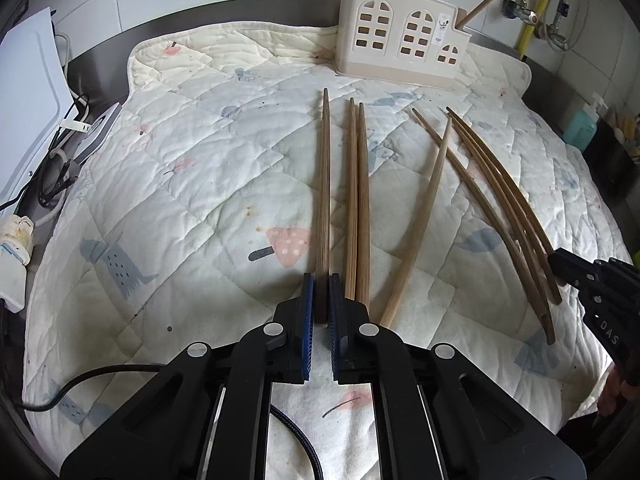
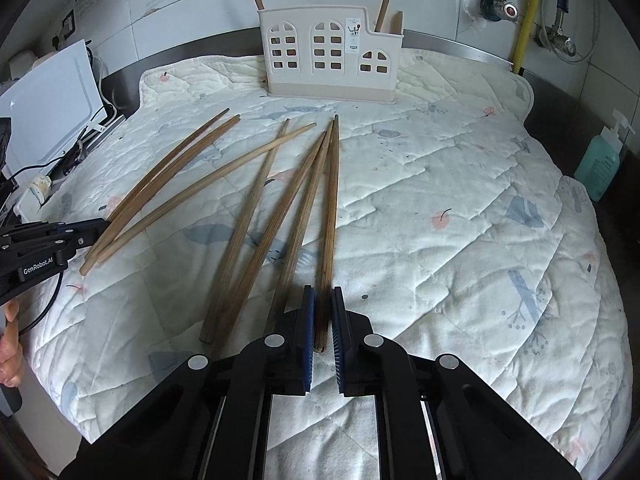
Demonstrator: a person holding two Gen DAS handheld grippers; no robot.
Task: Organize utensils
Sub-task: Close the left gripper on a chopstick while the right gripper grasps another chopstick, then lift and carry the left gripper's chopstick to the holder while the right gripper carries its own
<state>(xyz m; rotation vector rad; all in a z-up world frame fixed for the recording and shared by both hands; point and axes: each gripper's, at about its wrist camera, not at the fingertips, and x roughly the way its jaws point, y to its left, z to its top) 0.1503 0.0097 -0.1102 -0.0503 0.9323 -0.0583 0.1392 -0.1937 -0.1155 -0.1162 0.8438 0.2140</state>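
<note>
Several wooden chopsticks lie on a quilted mat [image 1: 192, 184]. My left gripper [image 1: 321, 286] is shut on the butt end of the leftmost chopstick [image 1: 324, 184], which rests on the mat; two more [image 1: 357, 200] lie just to its right. My right gripper [image 2: 323, 298] is shut on the butt end of the rightmost chopstick [image 2: 331, 208], also down on the mat. A cream house-shaped utensil holder [image 2: 328, 56] stands at the back of the mat with two sticks in it. It also shows in the left wrist view [image 1: 400, 40].
A white appliance [image 1: 28, 92] with cables sits left of the mat. A teal soap bottle [image 2: 602, 164] stands at the right. Pipes and valves [image 2: 528, 12] run down the tiled wall behind. The mat [image 2: 460, 200] shows on the right.
</note>
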